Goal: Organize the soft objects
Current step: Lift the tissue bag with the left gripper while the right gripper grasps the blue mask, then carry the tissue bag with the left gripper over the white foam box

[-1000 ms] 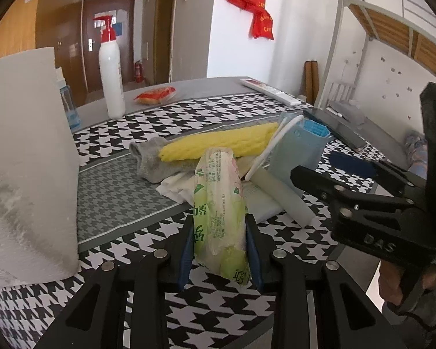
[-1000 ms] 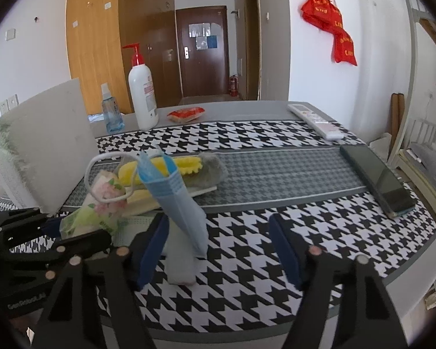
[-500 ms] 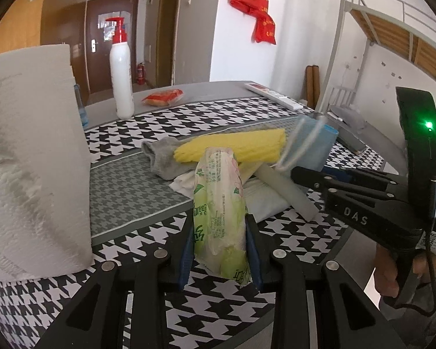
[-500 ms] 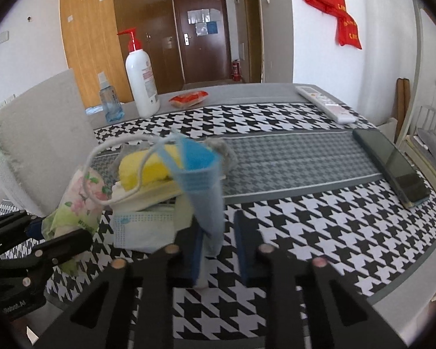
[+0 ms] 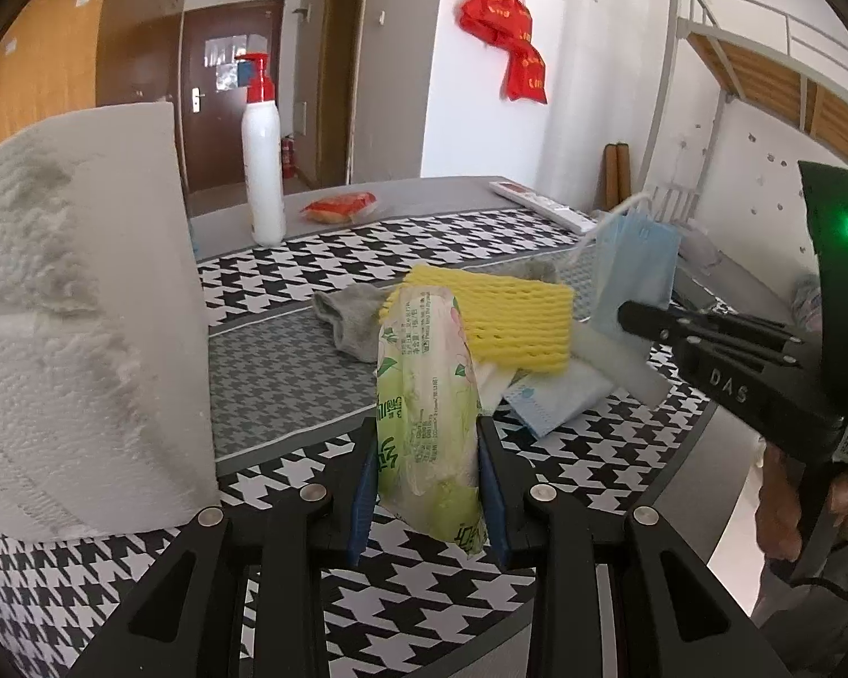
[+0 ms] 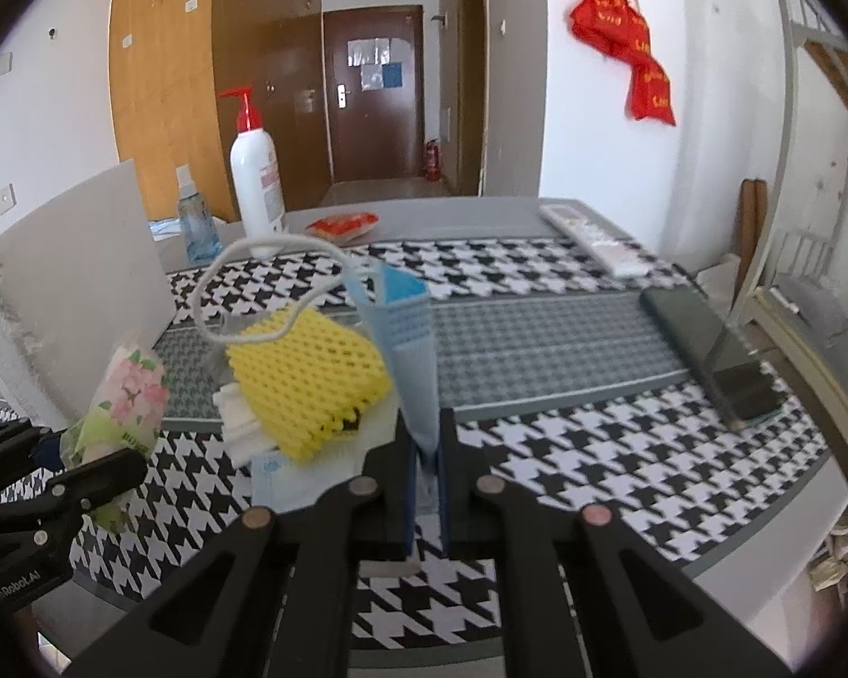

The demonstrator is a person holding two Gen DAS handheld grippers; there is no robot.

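Observation:
My left gripper (image 5: pixel 427 474) is shut on a green tissue pack (image 5: pixel 424 407), which stands upright between its blue pads; the same tissue pack (image 6: pixel 130 395) shows at the left of the right wrist view. My right gripper (image 6: pixel 427 486) is shut on a folded blue face mask (image 6: pixel 407 350), lifted above the table with its white ear loop (image 6: pixel 254 282) hanging out to the left. That mask (image 5: pixel 633 271) sticks up from the right gripper in the left wrist view. Behind lie a yellow foam net (image 5: pixel 509 322), a grey sock (image 5: pixel 345 316) and a packaged mask (image 5: pixel 559 401).
A big white paper roll (image 5: pixel 79 316) stands close on the left. Further back are a pump bottle (image 5: pixel 263 169), a small spray bottle (image 6: pixel 195 220), a red packet (image 5: pixel 339 206) and a remote (image 6: pixel 593 237). A dark phone (image 6: pixel 712 350) lies right. The houndstooth cloth (image 6: pixel 593 469) ends near me.
The right gripper's jaws went from wide apart to shut on the blue mask and lifted it. The left gripper kept its hold on the tissue pack.

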